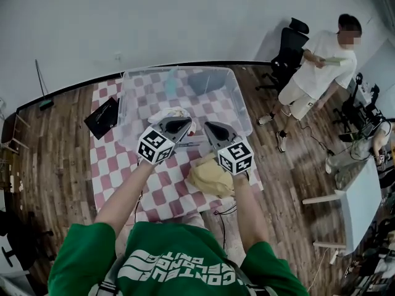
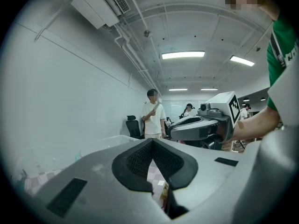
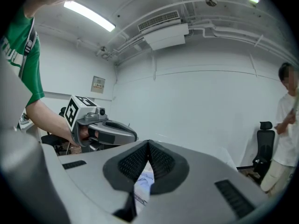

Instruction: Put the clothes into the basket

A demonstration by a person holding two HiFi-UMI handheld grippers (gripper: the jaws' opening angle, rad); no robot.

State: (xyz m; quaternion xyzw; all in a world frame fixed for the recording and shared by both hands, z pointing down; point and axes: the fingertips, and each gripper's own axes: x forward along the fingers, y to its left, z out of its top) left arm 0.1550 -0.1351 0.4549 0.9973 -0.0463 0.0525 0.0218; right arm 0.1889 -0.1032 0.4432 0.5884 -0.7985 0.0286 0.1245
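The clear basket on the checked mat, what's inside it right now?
A teal item and a grey item lie at the far end of the basket, a pale cloth nearer. The left gripper and right gripper hide its front edge.

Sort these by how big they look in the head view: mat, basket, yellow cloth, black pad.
1. mat
2. basket
3. yellow cloth and black pad: they look about alike, so I won't rank them.
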